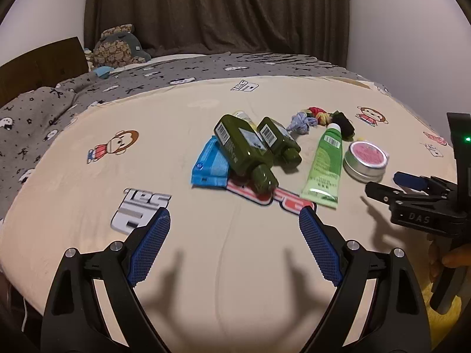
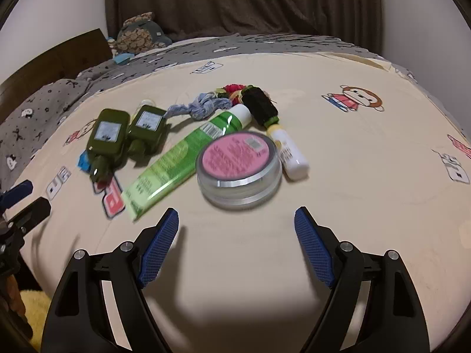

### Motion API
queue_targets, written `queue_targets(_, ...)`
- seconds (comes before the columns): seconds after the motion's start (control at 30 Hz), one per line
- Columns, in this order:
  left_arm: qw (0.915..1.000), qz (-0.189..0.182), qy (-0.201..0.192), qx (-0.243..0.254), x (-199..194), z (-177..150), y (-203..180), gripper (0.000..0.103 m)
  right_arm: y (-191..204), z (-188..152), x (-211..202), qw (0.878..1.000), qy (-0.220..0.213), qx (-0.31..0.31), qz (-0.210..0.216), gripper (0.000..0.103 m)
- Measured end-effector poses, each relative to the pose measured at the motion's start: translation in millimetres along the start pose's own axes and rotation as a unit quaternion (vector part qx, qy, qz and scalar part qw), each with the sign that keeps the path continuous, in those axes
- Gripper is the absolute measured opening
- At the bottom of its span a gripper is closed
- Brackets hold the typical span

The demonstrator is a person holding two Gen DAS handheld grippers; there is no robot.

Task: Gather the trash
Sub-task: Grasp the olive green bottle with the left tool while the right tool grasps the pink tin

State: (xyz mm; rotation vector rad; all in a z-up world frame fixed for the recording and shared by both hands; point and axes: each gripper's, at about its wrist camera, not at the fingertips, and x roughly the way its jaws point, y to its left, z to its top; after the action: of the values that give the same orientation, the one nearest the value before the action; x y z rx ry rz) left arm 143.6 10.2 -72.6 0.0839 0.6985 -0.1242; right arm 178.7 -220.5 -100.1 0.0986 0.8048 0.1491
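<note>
Trash lies in a cluster on the cream bedsheet (image 1: 235, 250). Two dark green bottles (image 1: 244, 150) (image 2: 107, 135) lie side by side, one over a blue packet (image 1: 210, 164). A light green tube (image 1: 325, 166) (image 2: 182, 153) and a round tin with a pink lid (image 1: 366, 158) (image 2: 238, 166) lie to their right. A white stick (image 2: 290, 153), a black roll (image 2: 260, 104) and a rag knot (image 2: 203, 107) lie behind. My left gripper (image 1: 235, 247) is open and empty, short of the bottles. My right gripper (image 2: 235, 247) is open and empty, just short of the tin; it also shows in the left wrist view (image 1: 391, 185).
A grey patterned duvet (image 1: 88, 94) covers the far side of the bed. A plush toy (image 1: 117, 47) sits by the wooden headboard (image 1: 38, 61). Brown curtains (image 1: 217, 8) hang behind. Something yellow (image 2: 32, 306) lies below the bed's near edge.
</note>
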Motion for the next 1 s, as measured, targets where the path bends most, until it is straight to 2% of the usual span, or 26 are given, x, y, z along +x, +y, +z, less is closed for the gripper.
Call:
queue_targets(0.33,0.9999,0.004,0.0,-0.011,40,36,13,0.085,5,26,30,1.0,0.008,0.001,-0.005,0.082)
queue_targets(0.4,0.9999,0.008,0.002,-0.009,51,44,13,0.084,4,29,32,1.0,0.007,0.007,-0.003,0.078)
queue_targets(0.43,0.9999,0.007,0.007,-0.011,58,47,13,0.084,2,29,33,1.0,0.007,0.011,-0.004,0.072)
queue_targets(0.63,0.999,0.0,0.036,-0.025,92,59,9,0.083,-1,27,30,1.0,0.005,0.008,0.002,0.071)
queue_targets(0.67,0.9988,-0.002,0.04,-0.026,96,60,8,0.081,0,25,28,1.0,0.004,0.005,0.002,0.071)
queue_targets(0.73,0.9982,-0.018,0.049,-0.029,104,60,4,0.068,-2,24,26,1.0,0.002,0.006,0.003,0.071)
queue_targets(0.83,0.9984,-0.014,0.049,-0.023,106,61,-5,0.057,-7,23,22,1.0,-0.001,0.01,0.004,0.071)
queue_targets(0.87,0.9984,-0.016,0.05,-0.022,107,61,-7,0.051,-9,23,20,1.0,-0.002,0.011,0.003,0.071)
queue_targets(0.9,0.9978,-0.031,0.052,-0.025,108,62,-9,0.036,-11,22,18,1.0,-0.004,0.013,0.003,0.071)
queue_targets(1.0,0.9979,-0.027,0.053,-0.026,106,61,-13,0.035,-15,19,10,1.0,-0.008,0.011,0.0,0.071)
